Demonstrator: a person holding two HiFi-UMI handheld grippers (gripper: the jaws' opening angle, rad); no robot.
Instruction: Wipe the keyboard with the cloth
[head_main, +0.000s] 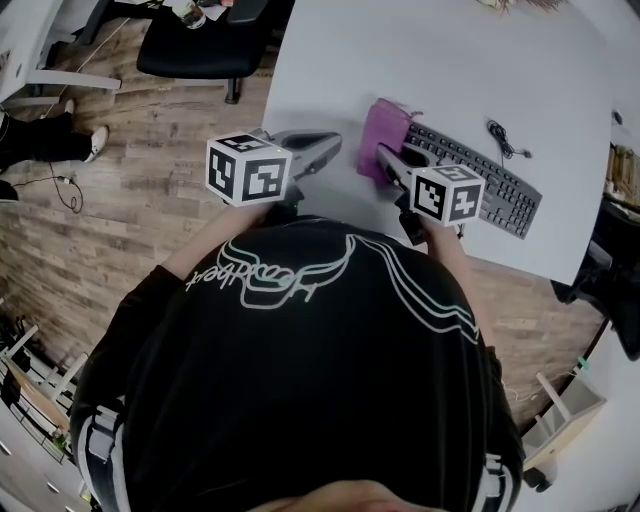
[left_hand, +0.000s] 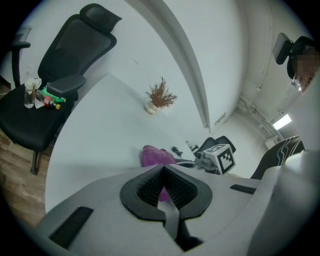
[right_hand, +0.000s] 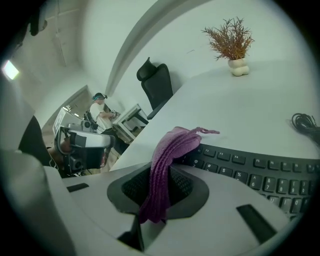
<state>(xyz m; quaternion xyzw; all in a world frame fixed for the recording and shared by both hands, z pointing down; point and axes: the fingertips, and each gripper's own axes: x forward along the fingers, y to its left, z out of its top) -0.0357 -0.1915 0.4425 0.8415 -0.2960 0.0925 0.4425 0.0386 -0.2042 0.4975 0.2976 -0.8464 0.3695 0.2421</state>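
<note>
Now R gripper (right_hand: 162, 172) clamps cloth (right_hand: 174, 145), by kbd (right_hand: 260, 172)

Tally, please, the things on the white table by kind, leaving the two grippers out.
Purple knitted cloth: 1
Black computer keyboard: 1
Black coiled cable: 1
Dried plant in a small white pot: 1
Total: 4

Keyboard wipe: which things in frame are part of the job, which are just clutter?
Job: cloth, keyboard, right gripper clamped on the cloth.
Lying about: coiled cable, dried plant in pot, office chair.
</note>
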